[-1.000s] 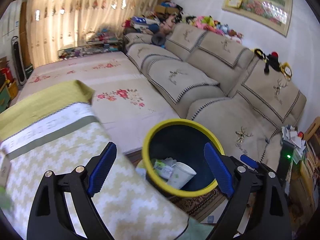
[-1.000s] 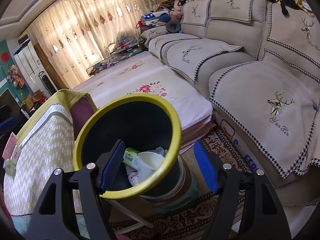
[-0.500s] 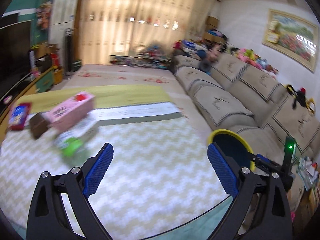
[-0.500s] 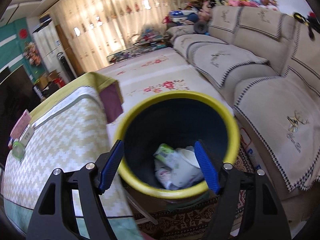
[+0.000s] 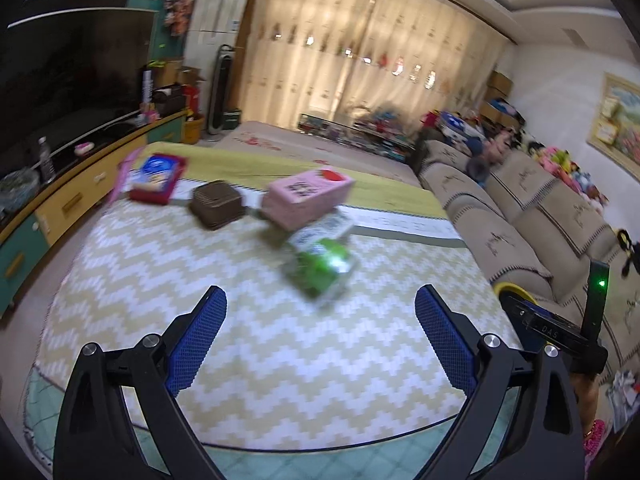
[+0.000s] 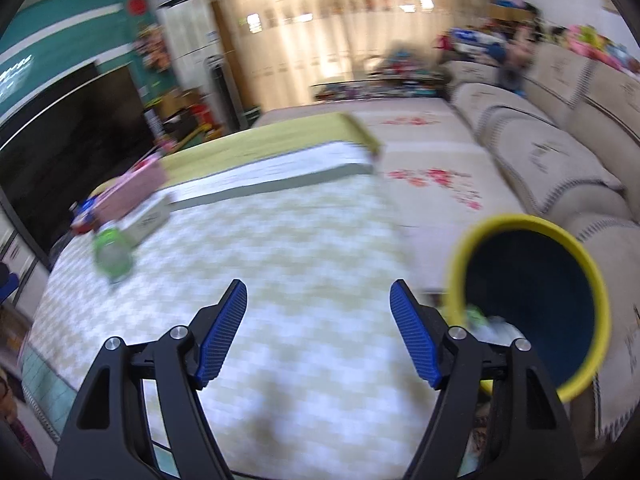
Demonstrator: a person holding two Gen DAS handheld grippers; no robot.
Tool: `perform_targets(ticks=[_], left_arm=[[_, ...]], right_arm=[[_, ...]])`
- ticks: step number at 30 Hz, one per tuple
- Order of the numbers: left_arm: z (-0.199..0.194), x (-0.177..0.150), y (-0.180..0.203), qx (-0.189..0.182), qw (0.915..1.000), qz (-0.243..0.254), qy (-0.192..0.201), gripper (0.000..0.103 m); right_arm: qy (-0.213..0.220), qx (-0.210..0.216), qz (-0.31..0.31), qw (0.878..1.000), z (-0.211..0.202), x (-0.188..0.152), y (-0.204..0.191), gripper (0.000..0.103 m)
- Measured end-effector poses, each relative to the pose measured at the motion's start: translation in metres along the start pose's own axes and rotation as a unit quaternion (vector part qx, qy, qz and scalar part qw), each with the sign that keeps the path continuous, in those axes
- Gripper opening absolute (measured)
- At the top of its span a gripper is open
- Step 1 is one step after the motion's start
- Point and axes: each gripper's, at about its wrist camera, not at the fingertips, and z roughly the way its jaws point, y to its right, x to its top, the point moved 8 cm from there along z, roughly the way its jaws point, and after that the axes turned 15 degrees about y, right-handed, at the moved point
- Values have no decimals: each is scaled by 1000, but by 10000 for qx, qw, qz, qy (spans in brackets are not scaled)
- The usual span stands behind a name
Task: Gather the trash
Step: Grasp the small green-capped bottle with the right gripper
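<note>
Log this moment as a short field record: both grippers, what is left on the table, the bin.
left gripper: open, nothing between its fingers
right gripper: open, nothing held
table: zigzag cloth
on table: green bottle lying down, pink box, brown box, red and blue packet
bin: yellow rim, beside the table, trash inside
blur: both views, labels unreadable

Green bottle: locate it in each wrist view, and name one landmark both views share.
Left wrist: the green bottle lies right of centre on the zigzag cloth, just in front of the pink box.
Right wrist: the green bottle lies at the left edge, again beside the pink box.
Shared landmark: the yellow-rimmed bin, right of the table in both.
</note>
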Motion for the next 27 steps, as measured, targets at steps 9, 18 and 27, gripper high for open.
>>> perform_targets(ticks=[9, 18, 27], left_arm=[[-14, 3, -55, 375, 9989, -290, 55, 94], [-15, 6, -65, 413, 9986, -307, 91, 94], [-8, -1, -69, 371, 9986, -383, -28, 94]], right_arm=[[-296, 1310, -866, 9872, 36, -2, -145, 70], [-409, 1883, -1620, 9678, 71, -7, -222, 76], [-687, 1907, -1765, 9632, 106, -21, -240, 75]])
